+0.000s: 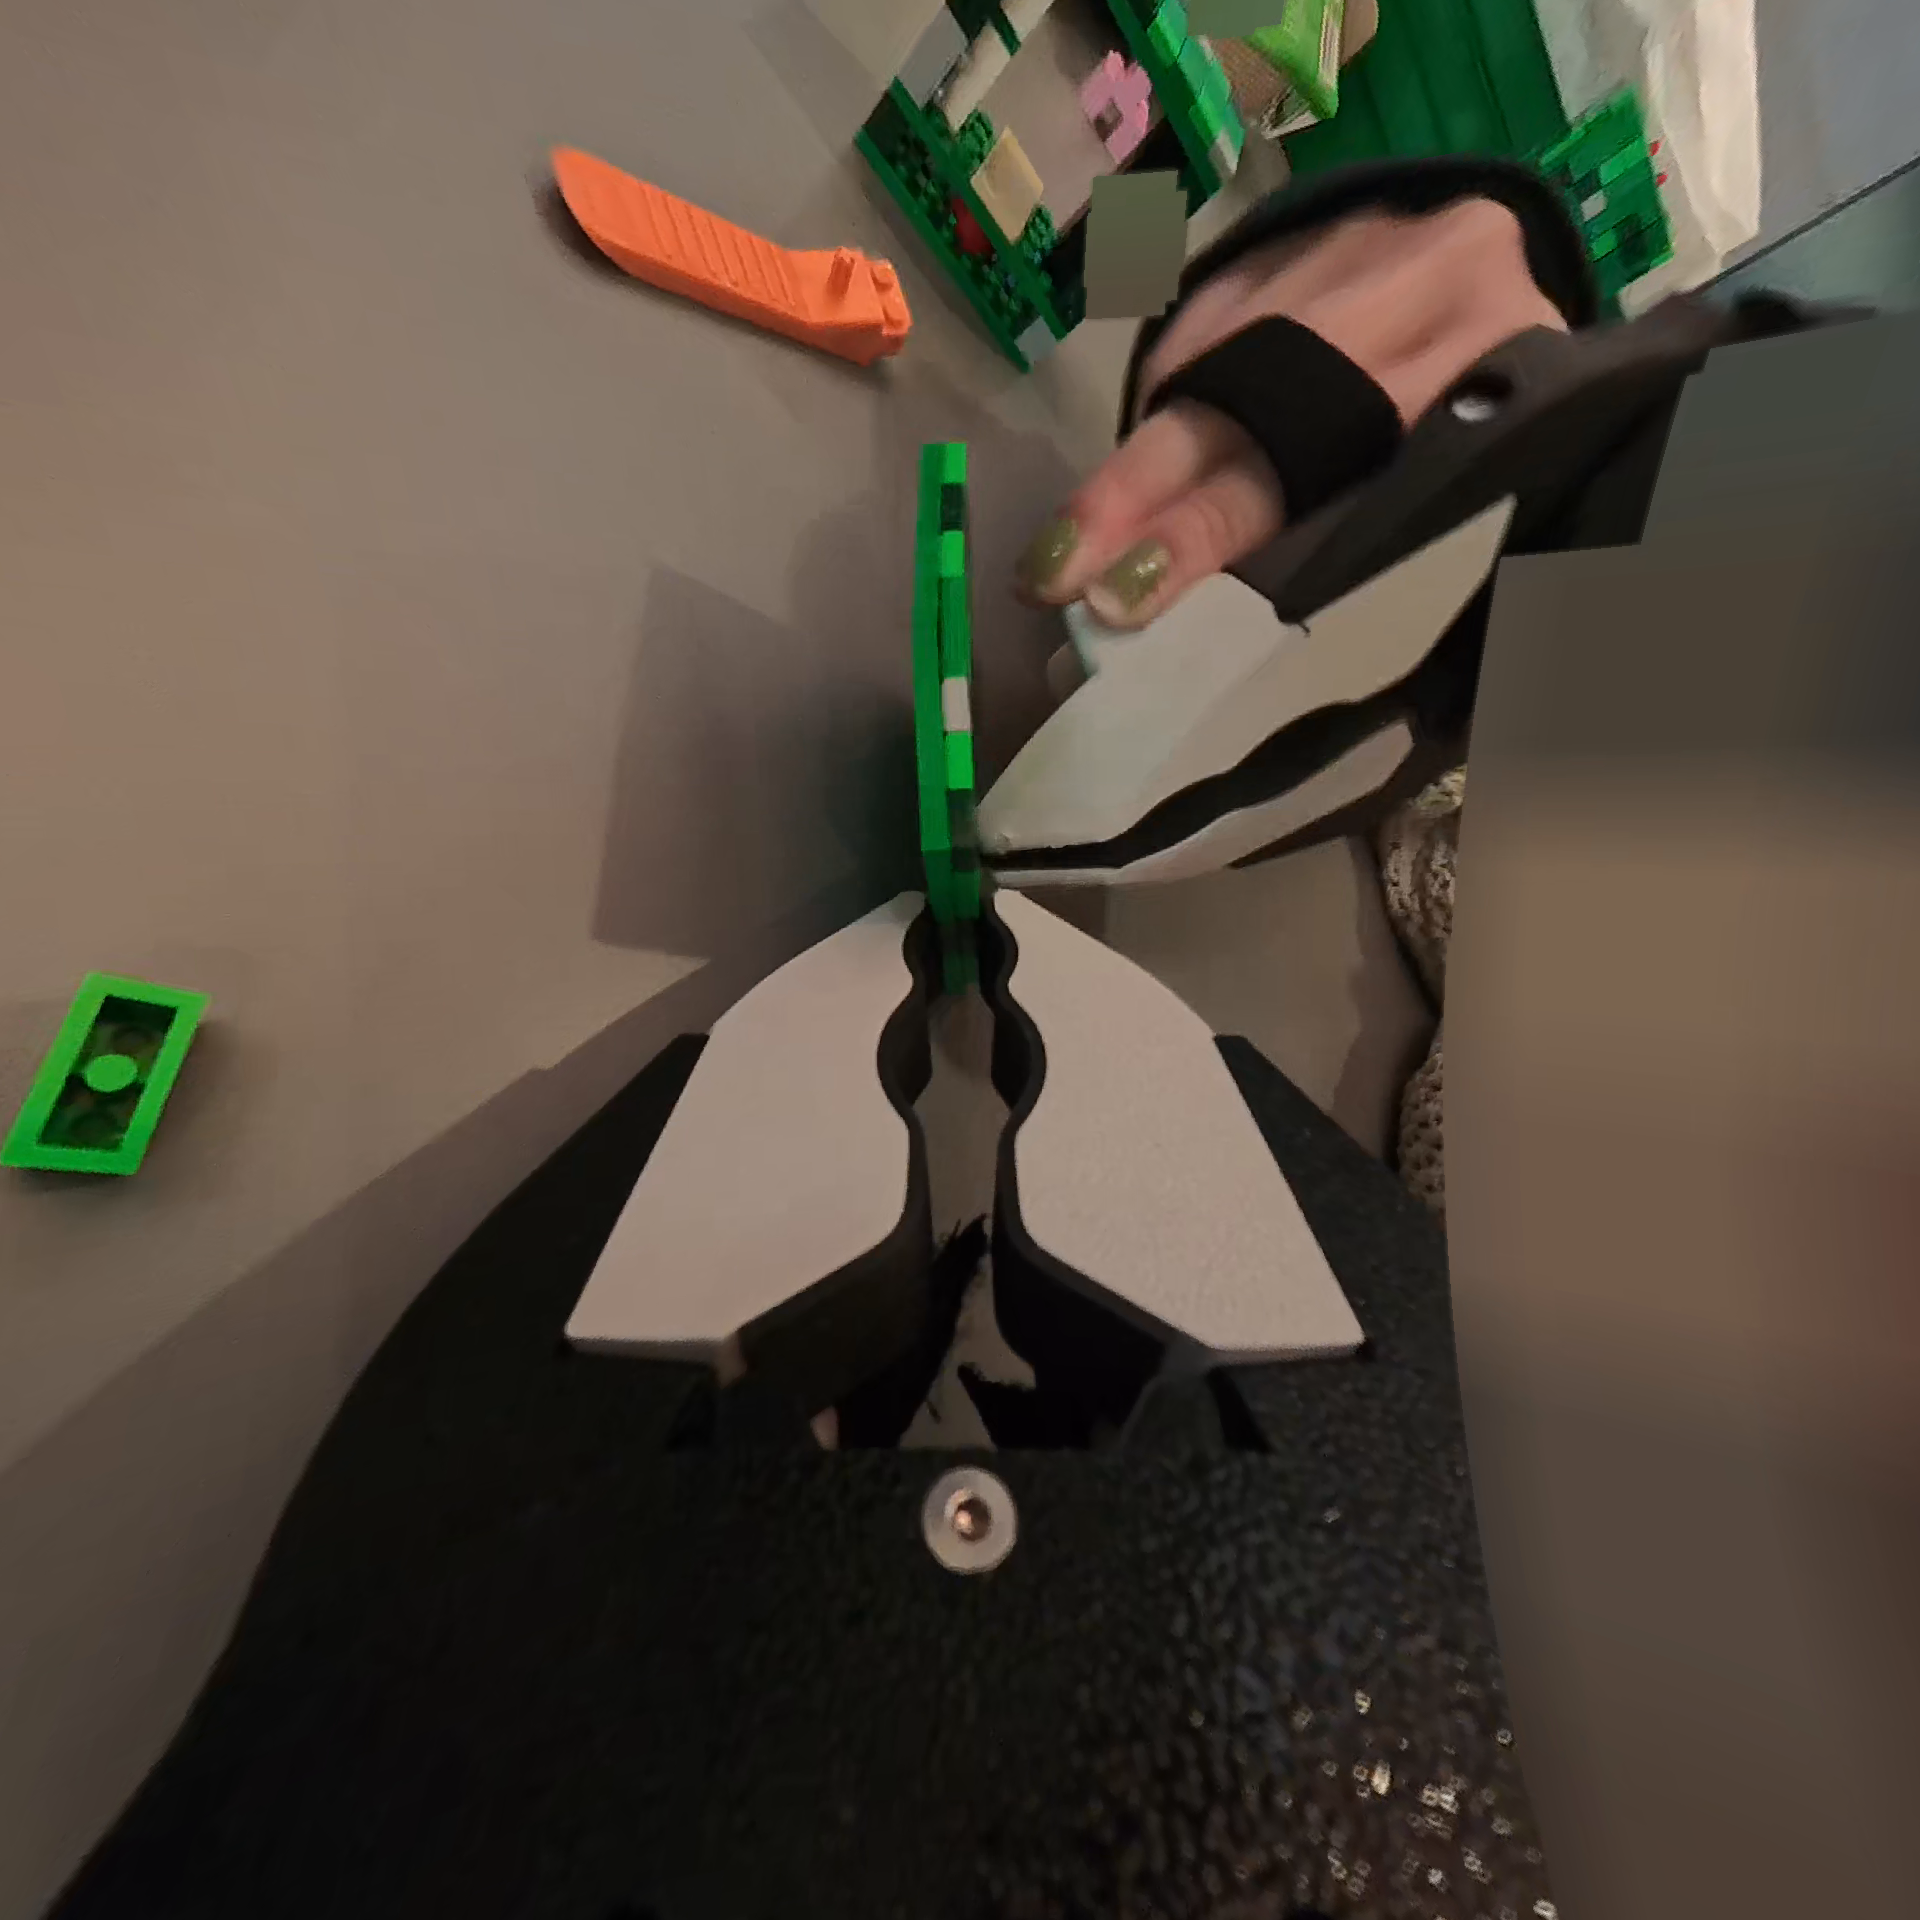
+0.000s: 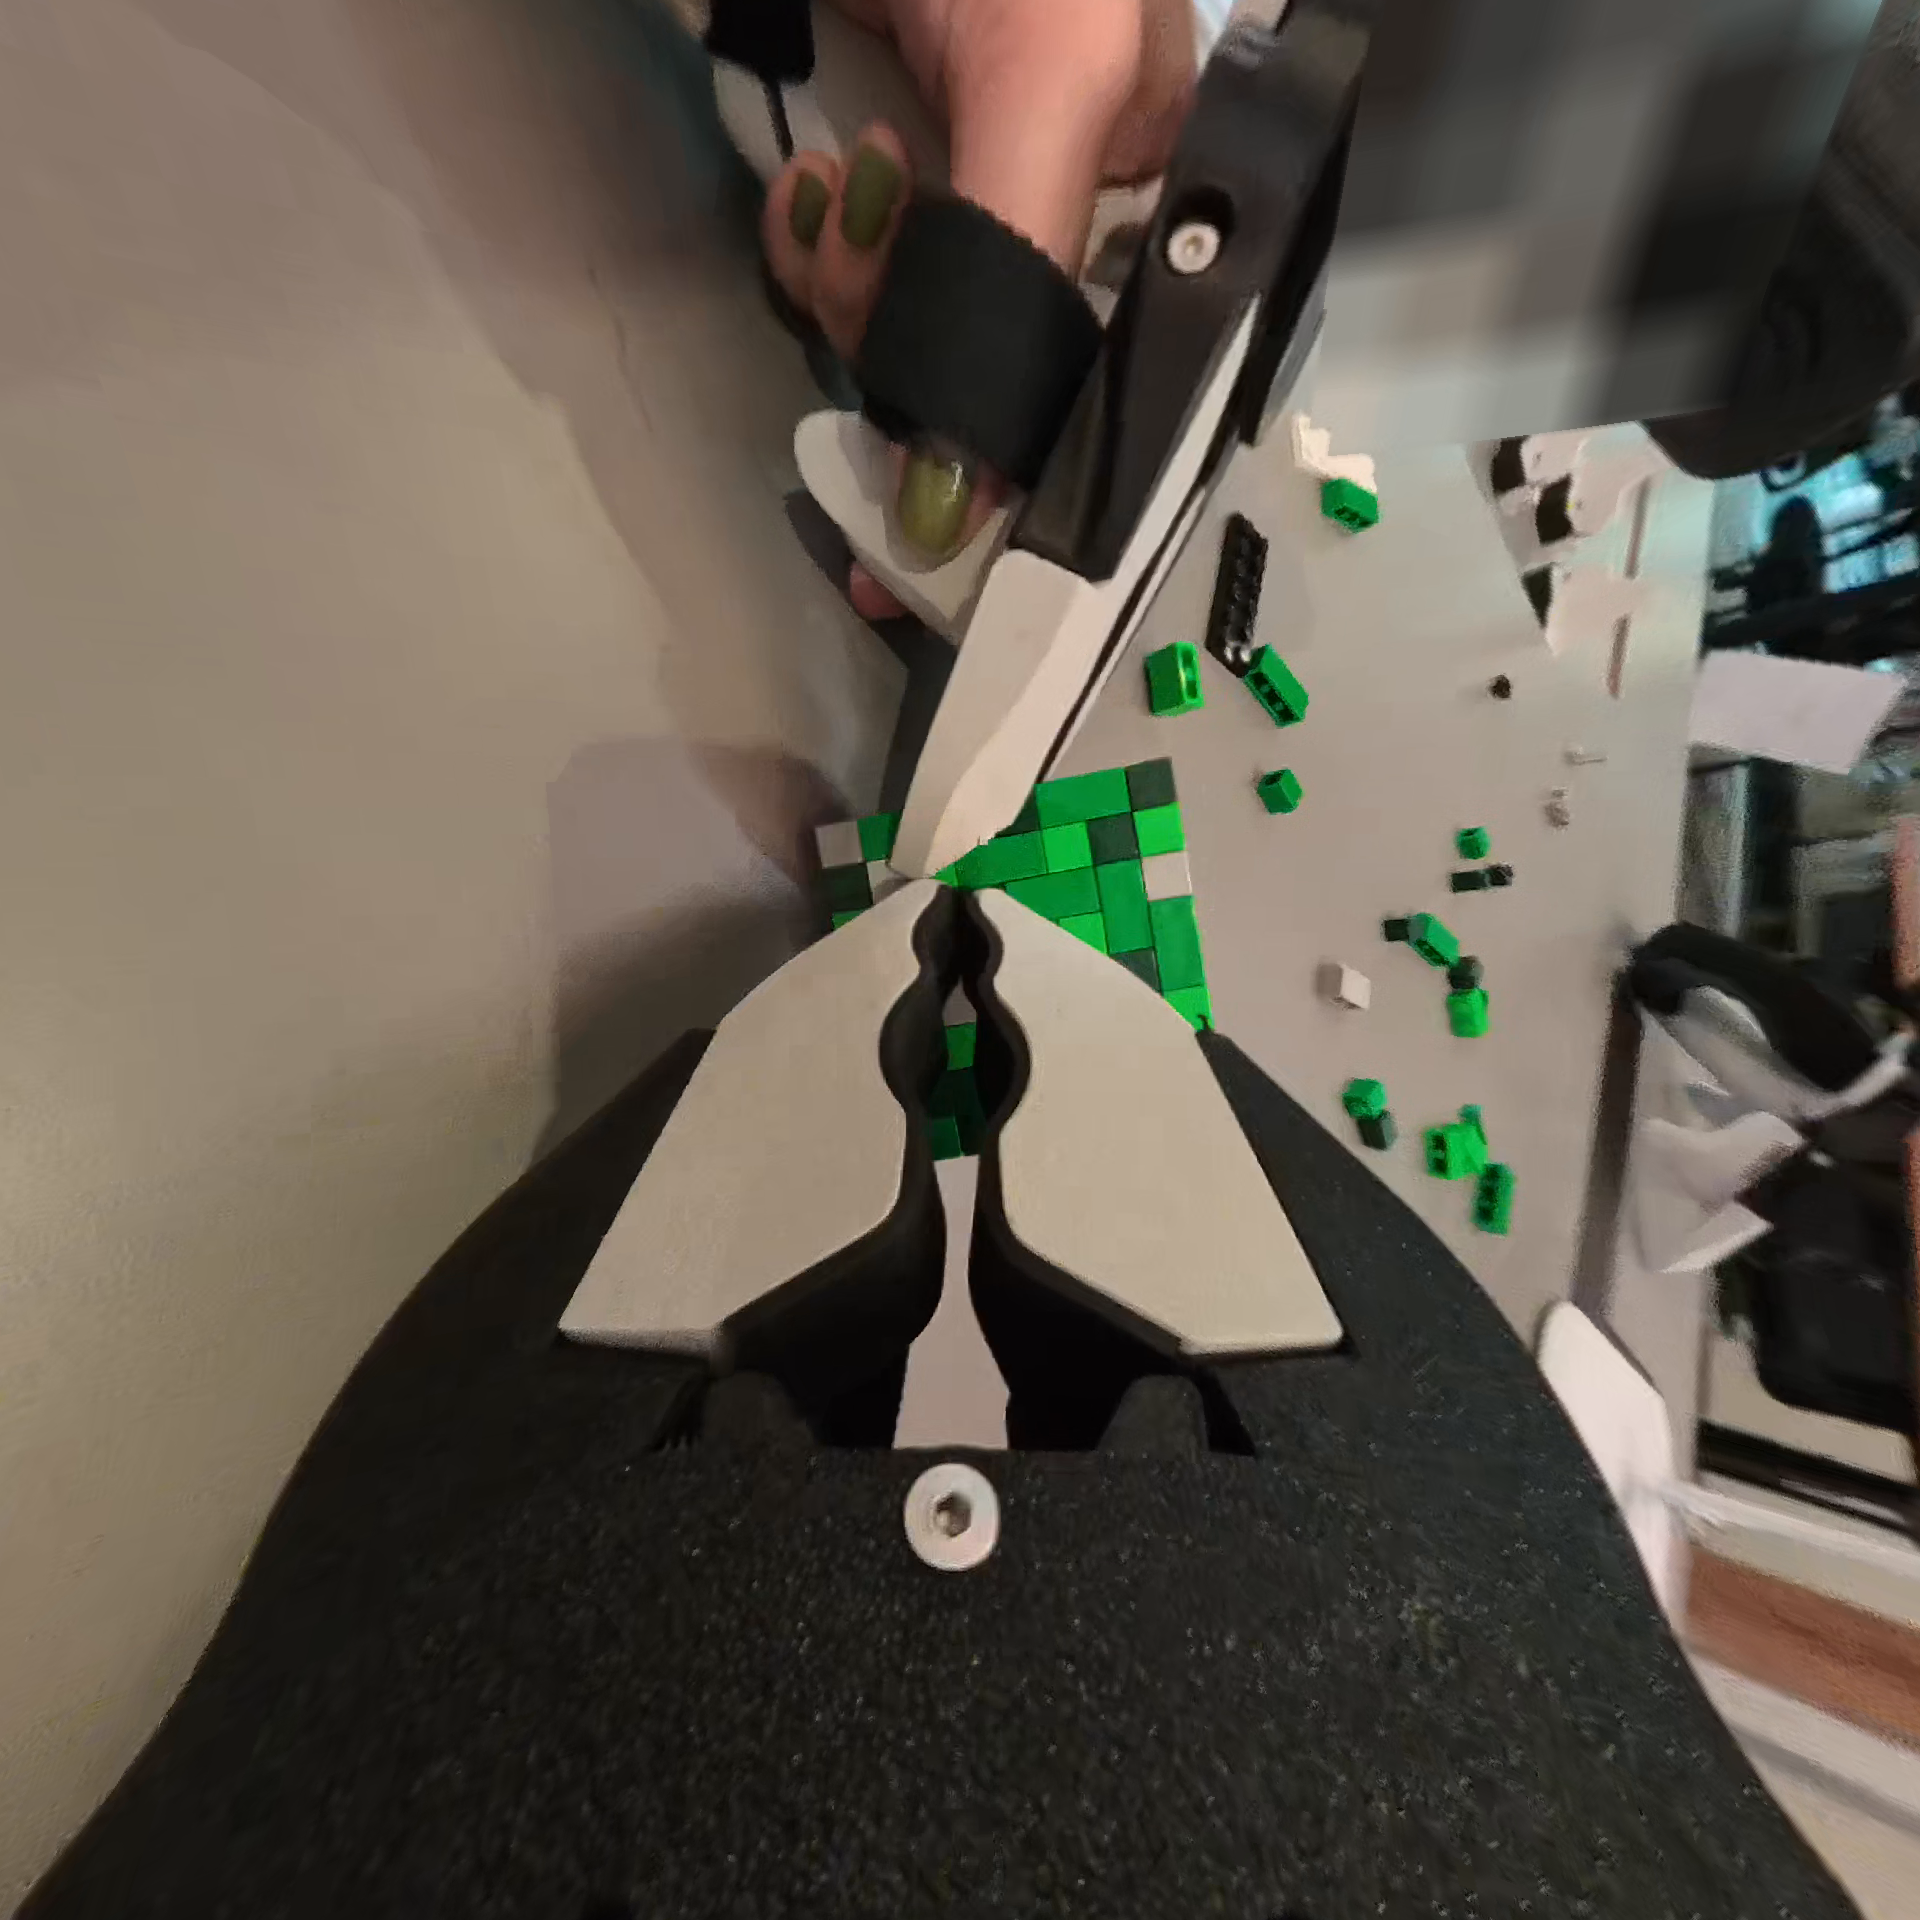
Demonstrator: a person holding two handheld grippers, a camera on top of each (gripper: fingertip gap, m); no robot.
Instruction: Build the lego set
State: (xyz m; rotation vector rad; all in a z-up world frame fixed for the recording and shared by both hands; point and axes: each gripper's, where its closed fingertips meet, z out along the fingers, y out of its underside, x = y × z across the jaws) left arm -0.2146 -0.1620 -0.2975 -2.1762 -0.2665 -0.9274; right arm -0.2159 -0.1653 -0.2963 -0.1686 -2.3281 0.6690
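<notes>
1. Step in hand: a flat green mosaic panel of small green, dark-green and grey tiles (image 1: 943,665) is held edge-on between the two tools, clear of the grey table top (image 1: 312,623). This reads as pressing or seating a tile on the panel's face.
2. Left gripper (image 1: 954,914): its pale wavy fingers are closed narrowly on the panel's near edge, gripping it.
3. Right gripper (image 2: 951,904): the tips are nearly together and meet the tiled face of the panel (image 2: 1101,873). Whether a small tile sits between the tips cannot be told; the contact point is hidden and blurred.
4. Next move, by judgement: steady counter-pressure from the left gripper while the right one pushes squarely onto the face, since a slanted push could twist the thin panel out of the grip.
5. Count, left wrist view: one orange plastic brick separator (image 1: 727,255) lying on the table; one loose bright green rectangular plate, underside up (image 1: 104,1075); one part-built green-based model with a pink piece (image 1: 1049,177) at the far edge.
6. Count, right wrist view: one black studded strip (image 2: 1242,592); roughly a dozen loose small green bricks (image 2: 1273,681) scattered beyond the panel; one small pale brick (image 2: 1343,985).
</notes>
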